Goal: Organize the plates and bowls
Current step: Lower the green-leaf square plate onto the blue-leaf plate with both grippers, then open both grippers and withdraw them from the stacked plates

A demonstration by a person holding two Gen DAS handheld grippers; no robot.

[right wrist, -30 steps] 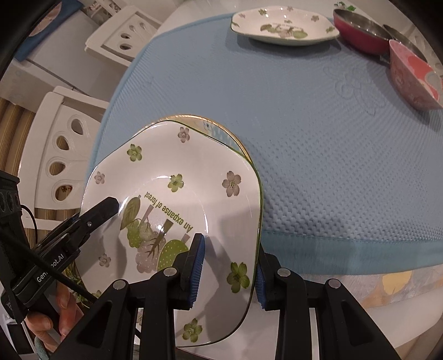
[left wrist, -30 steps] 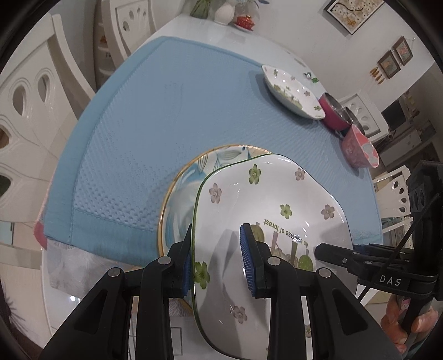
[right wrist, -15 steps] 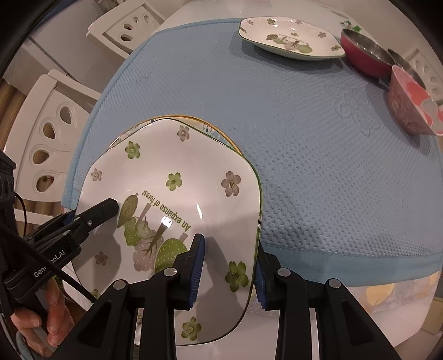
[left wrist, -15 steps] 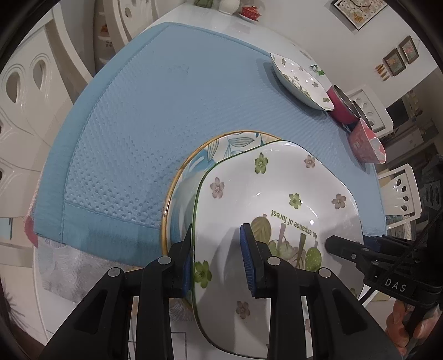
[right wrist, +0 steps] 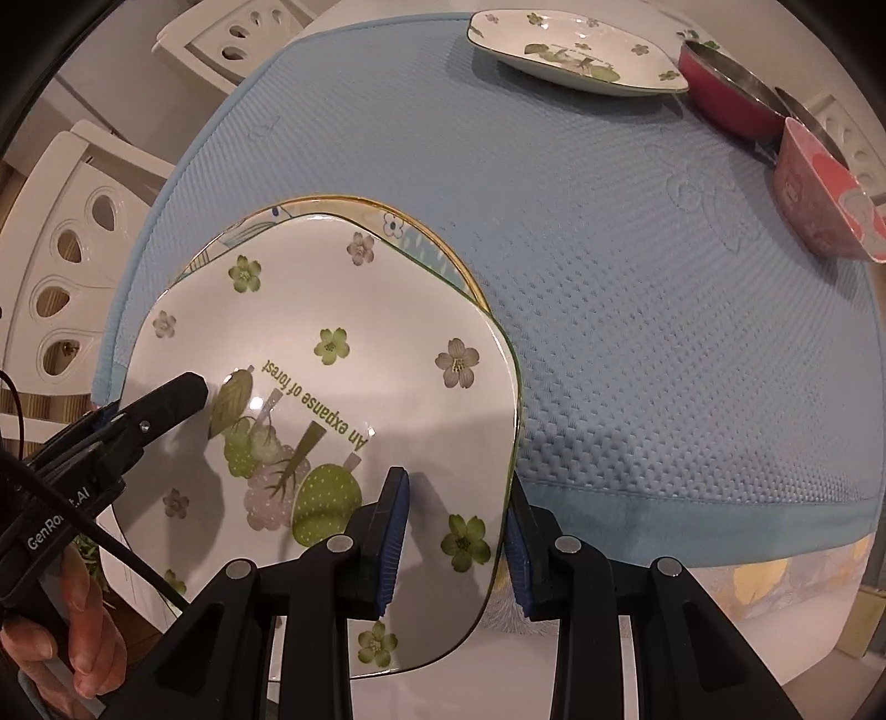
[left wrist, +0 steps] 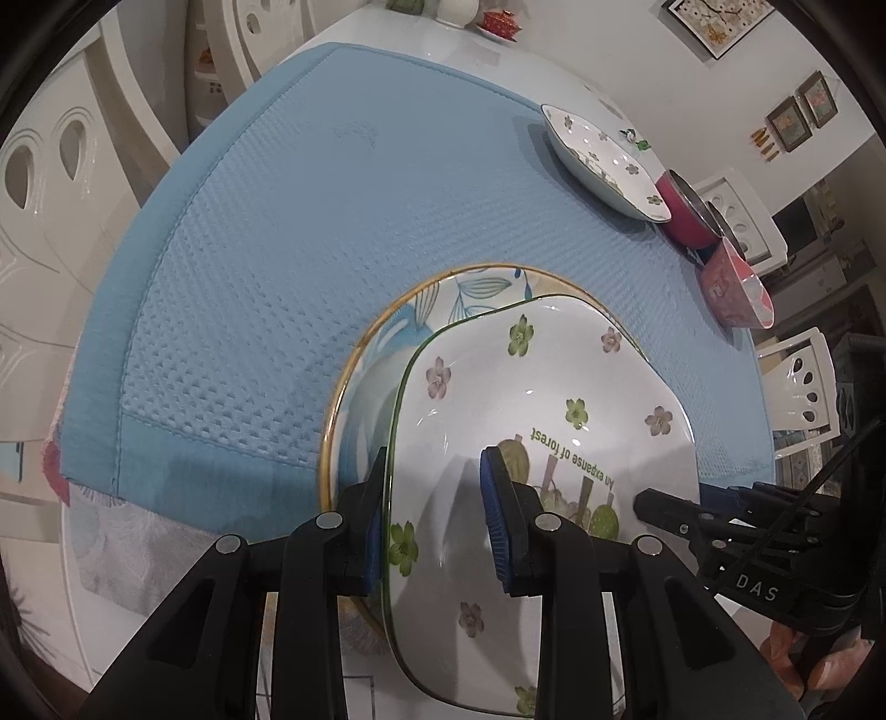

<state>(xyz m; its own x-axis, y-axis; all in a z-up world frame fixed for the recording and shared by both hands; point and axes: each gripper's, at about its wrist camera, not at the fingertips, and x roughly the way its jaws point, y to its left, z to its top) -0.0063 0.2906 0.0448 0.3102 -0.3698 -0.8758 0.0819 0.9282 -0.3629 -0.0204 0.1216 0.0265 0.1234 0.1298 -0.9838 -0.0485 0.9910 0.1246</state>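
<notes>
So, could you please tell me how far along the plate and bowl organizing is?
In hand: both grippers, left and right, straddle the white square flowered plate over the gold-rimmed round plate. Left: the second flowered plate, red bowl and pink bowl sit unstacked.

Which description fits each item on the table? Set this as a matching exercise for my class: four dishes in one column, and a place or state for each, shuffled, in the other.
Column 1
1. flowered square plate
2. gold-rimmed round plate
3. pink patterned bowl
4. second flowered plate

Column 2
A. lies under another plate
B. far end of the blue mat, next to the dark red bowl
C. gripped at opposite edges by the left gripper and right gripper
D. tilted at the mat's right edge

Pairs: 1-C, 2-A, 3-D, 4-B
</notes>
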